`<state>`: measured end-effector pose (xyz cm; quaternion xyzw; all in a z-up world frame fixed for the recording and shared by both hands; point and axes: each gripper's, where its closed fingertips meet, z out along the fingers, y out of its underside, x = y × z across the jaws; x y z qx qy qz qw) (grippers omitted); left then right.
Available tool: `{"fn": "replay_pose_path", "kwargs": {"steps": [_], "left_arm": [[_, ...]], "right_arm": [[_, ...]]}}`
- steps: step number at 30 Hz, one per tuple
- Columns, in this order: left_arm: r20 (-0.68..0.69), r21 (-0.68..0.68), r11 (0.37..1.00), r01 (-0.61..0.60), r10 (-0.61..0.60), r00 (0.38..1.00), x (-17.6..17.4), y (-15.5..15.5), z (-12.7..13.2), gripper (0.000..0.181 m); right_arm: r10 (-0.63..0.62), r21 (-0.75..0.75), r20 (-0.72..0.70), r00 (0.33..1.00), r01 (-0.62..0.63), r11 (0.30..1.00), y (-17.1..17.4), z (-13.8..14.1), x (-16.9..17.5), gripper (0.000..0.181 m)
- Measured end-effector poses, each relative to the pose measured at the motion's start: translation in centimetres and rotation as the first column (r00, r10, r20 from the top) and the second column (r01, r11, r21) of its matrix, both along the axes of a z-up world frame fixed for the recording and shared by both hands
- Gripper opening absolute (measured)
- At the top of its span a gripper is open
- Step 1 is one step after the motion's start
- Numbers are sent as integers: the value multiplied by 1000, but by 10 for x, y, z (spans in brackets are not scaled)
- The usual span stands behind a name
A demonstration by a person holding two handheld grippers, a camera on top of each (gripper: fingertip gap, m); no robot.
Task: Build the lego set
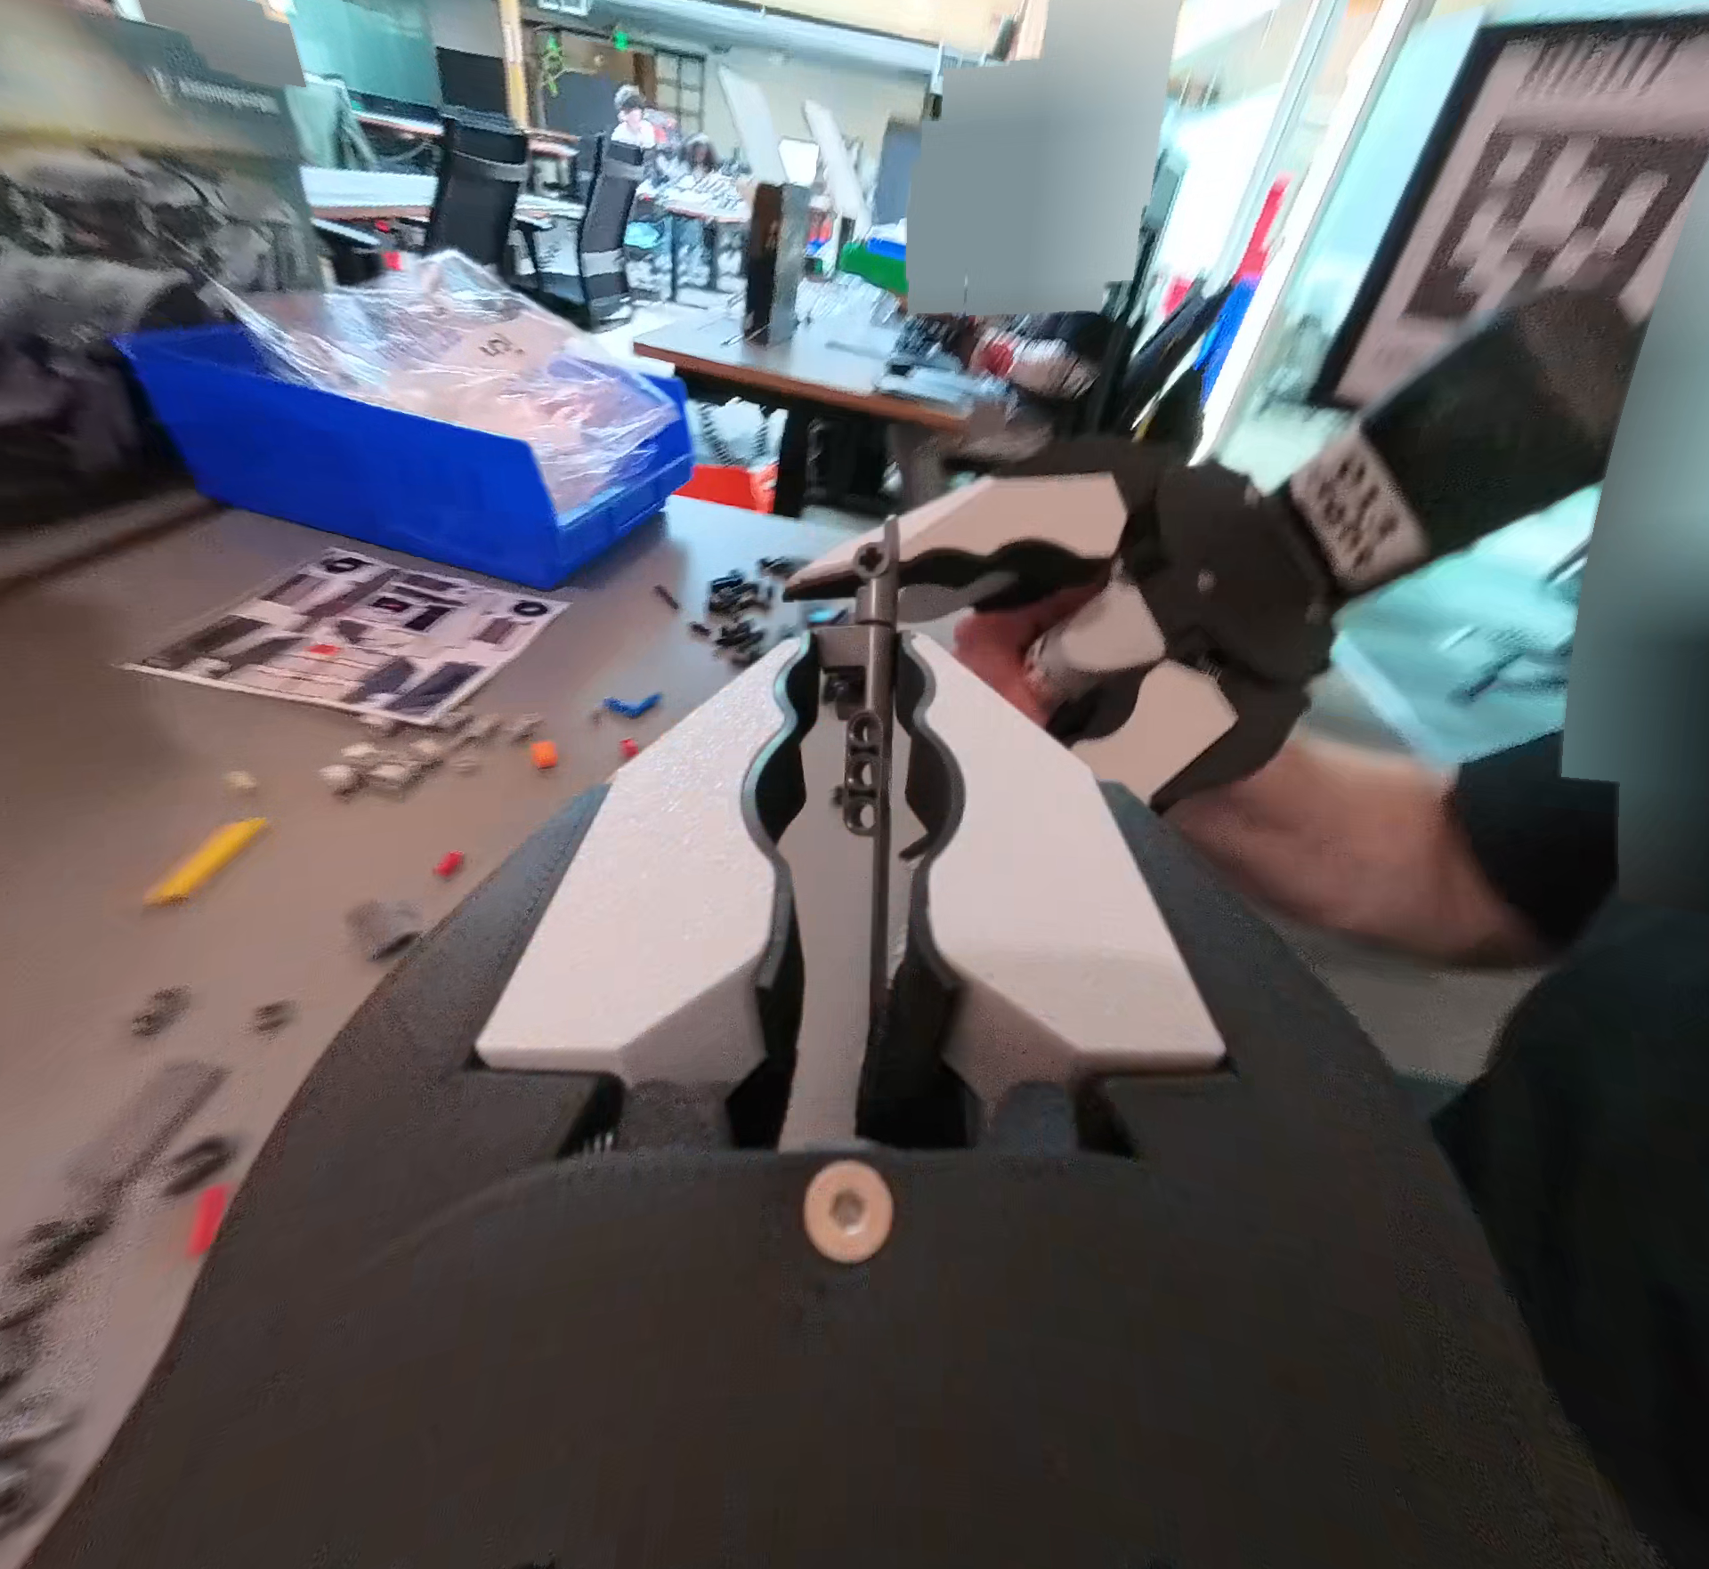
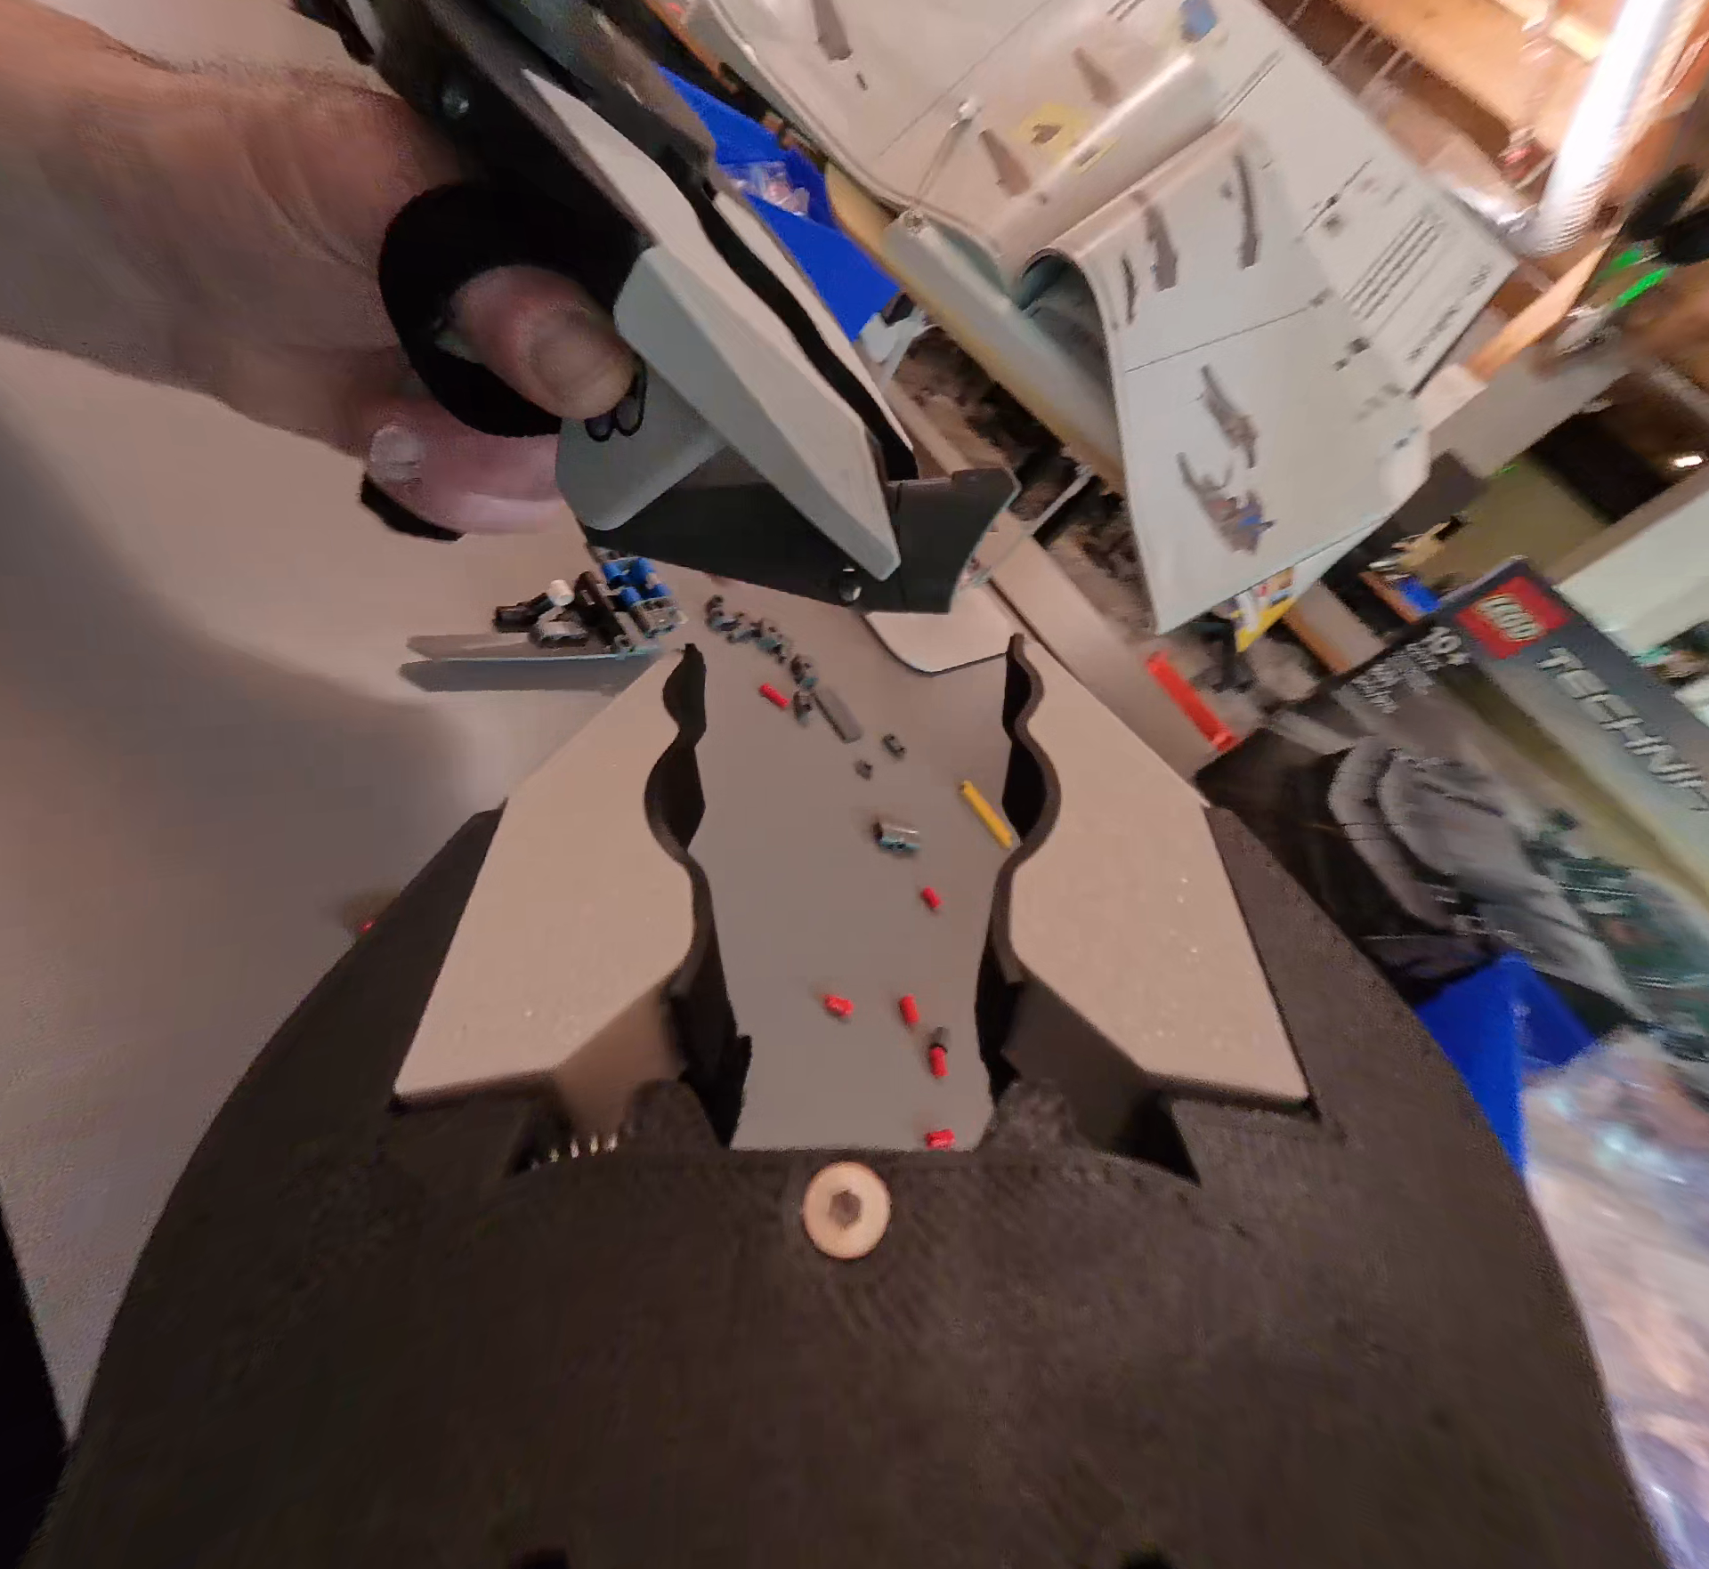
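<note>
Bin [image 1: 407, 452] behind sheet [image 1: 347, 632] on table [image 1: 111, 785], loose pieces [image 1: 398, 771] just before the sheet

Shared open-plan workshop or maker-style office. Long grey tabletop [image 1: 111, 785] strewn with small building bricks [image 1: 398, 771], blue parts bin [image 1: 388, 461] stuffed with clear plastic bags, printed parts sheet [image 1: 347, 632] lying flat. Behind: more work tables [image 1: 814, 378], black office chairs [image 1: 476, 188], people seated at far table, glazed partitions, exposed wooden ceiling beams, wall vent. Right wrist view: open instruction booklet [image 2: 1156, 165] propped up, set's box [image 2: 1517, 748] at tabletop edge, red pins [image 2: 911, 1011] scattered.
</note>
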<state>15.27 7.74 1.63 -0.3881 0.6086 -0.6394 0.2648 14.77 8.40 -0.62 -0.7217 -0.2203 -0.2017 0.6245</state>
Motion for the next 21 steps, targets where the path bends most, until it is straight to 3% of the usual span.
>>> {"fn": "replay_pose_path", "kwargs": {"steps": [4,6,13,18,21], "left_arm": [[-32,-232,968,91,-101,994,0,-6,6,13],[-39,-263,959,102,-116,992,1,-7,4,13],[-25,-259,960,107,-117,993,-1,-15,7,13],[-8,-190,974,121,-124,992,-1,-18,6,13],[-11,-105,981,162,-164,986,-3,-22,6,13]], "right_arm": [[-58,120,98,994,46,992,-1,16,-6,56],[-70,159,132,989,48,986,-5,26,-8,42],[-46,166,95,994,29,986,-11,35,-8,30],[73,163,-60,996,-62,985,-19,37,-6,21],[240,155,-291,926,-202,967,-27,41,-3,15]]}}
